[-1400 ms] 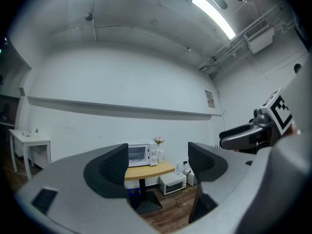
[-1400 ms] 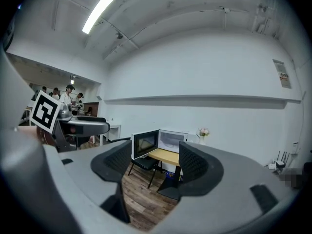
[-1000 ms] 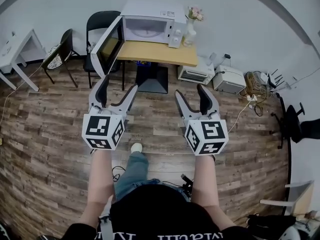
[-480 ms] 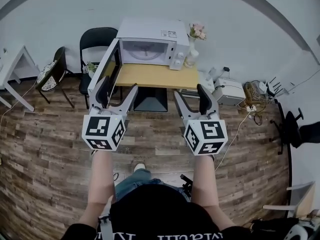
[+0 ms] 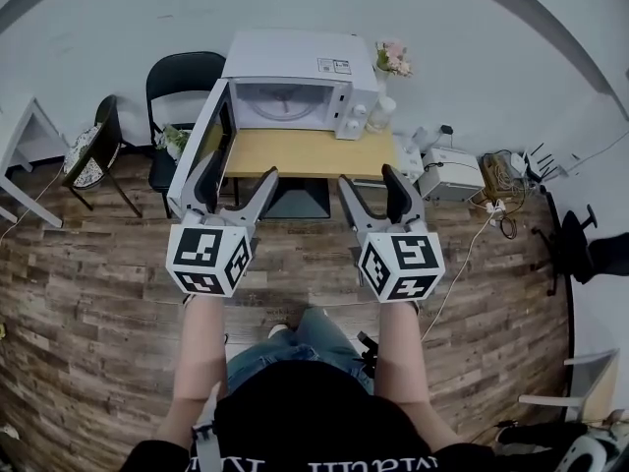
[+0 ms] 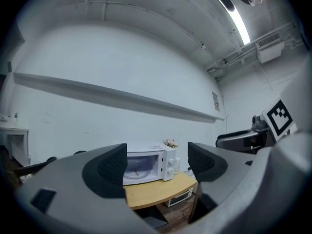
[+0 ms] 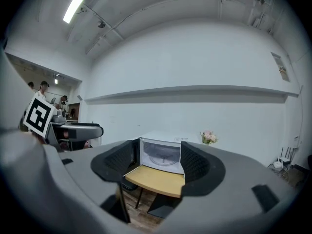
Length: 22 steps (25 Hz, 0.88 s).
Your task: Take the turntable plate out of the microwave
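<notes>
A white microwave stands on a wooden table against the wall, its door swung open to the left. The glass turntable plate lies inside the cavity. My left gripper and right gripper are held side by side short of the table's front edge, both open with nothing between the jaws. In the left gripper view the microwave and plate show between that gripper's jaws. The right gripper view frames the microwave and plate between its gripper's jaws.
A flower vase and a white bottle stand right of the microwave. Black chairs sit to the left. A black box lies under the table, and a white appliance and cables are on the floor at right.
The person has walked nearer: microwave and table have grown and slid closer to the grippers in the head view. Both grippers keep their pose and stay open.
</notes>
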Each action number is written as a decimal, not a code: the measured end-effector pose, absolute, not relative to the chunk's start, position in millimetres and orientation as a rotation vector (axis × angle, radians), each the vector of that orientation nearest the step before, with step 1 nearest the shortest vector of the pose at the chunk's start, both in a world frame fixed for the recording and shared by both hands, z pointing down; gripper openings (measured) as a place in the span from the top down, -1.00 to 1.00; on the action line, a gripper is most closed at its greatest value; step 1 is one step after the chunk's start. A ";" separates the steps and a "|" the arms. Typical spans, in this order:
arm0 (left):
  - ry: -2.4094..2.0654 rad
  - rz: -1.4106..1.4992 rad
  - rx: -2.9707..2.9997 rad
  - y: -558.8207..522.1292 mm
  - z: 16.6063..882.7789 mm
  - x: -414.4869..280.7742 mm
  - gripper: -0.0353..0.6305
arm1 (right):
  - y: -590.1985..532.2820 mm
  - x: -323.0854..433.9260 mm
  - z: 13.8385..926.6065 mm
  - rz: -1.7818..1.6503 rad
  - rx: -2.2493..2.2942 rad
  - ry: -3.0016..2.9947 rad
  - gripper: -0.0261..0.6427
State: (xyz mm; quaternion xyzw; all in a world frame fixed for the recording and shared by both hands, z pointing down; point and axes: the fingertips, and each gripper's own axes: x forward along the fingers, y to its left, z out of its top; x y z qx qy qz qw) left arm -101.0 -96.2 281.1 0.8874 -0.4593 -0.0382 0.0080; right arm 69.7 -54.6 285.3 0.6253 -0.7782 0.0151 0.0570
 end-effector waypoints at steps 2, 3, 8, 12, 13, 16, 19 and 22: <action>-1.436 -0.115 2.762 -102.3 285.6 -98.2 -0.26 | -63.5 70.6 288.6 0.064 1.896 -2.366 -0.01; -1.434 -0.116 2.756 -105.8 287.2 -96.3 -0.26 | -68.9 70.5 289.8 0.068 1.896 -2.369 -0.01; -1.446 -0.084 2.733 -134.0 299.7 -88.2 -0.26 | -106.7 65.9 298.8 0.093 1.867 -2.404 -0.01; -1.462 -0.057 2.697 -169.9 310.0 -81.6 -0.26 | -145.7 73.7 310.5 0.141 1.847 -2.418 -0.01; -1.466 -0.048 2.690 -179.9 312.8 -79.4 -0.26 | -156.4 77.1 314.2 0.157 1.845 -2.420 -0.01; -1.479 -0.023 2.660 -212.7 322.1 -72.9 -0.26 | -190.7 85.0 326.2 0.207 1.827 -2.433 -0.01; -1.474 0.002 2.626 -248.1 333.4 -62.9 -0.26 | -227.3 90.9 341.6 0.274 1.783 -2.453 -0.01; -1.465 0.020 2.580 -283.2 348.4 -52.3 -0.26 | -263.8 96.2 357.5 0.335 1.736 -2.458 -0.01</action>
